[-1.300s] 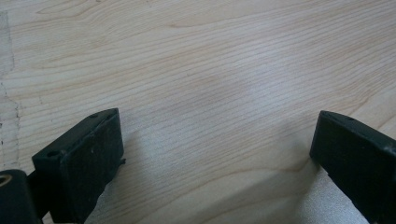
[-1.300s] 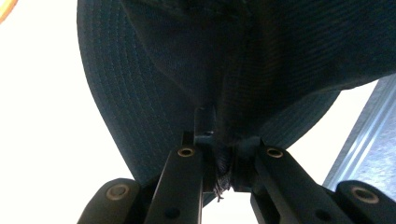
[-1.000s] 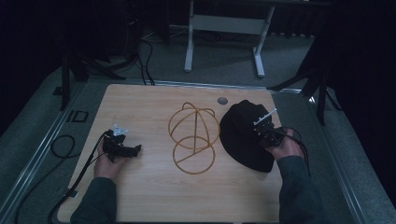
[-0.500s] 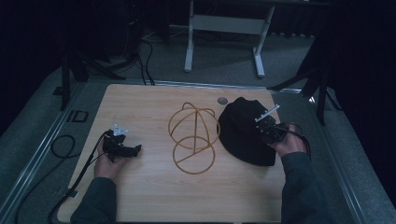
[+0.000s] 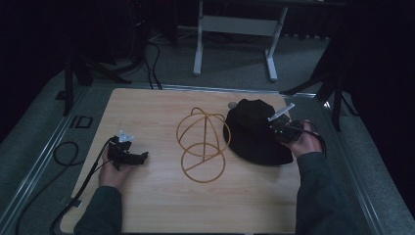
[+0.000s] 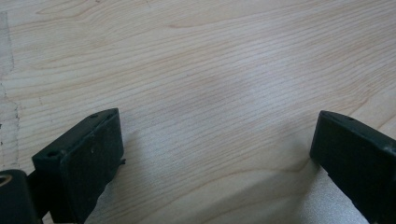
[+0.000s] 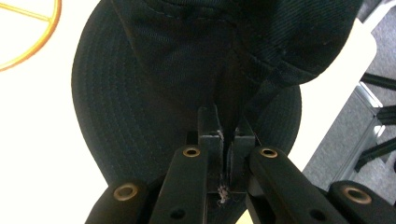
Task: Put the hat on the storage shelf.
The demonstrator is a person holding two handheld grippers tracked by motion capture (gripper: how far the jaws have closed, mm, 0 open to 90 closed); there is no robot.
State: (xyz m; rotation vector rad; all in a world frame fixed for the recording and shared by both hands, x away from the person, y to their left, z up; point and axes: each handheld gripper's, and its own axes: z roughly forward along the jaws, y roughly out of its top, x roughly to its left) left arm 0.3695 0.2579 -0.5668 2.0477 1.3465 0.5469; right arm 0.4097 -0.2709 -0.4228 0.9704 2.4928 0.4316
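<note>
Right gripper [image 7: 226, 135] pinching the black hat [image 5: 254, 132].
The hat lies right of centre on the table [image 5: 147, 205] (beside a wire frame [image 5: 200, 144]); left gripper [image 6: 215, 154] spread wide, holding nothing, lower left.

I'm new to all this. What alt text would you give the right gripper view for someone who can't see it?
Black tongs pinch shut on a fold of a black hat lying on a pale table. Part of an orange wire ring shows at top left.
</note>
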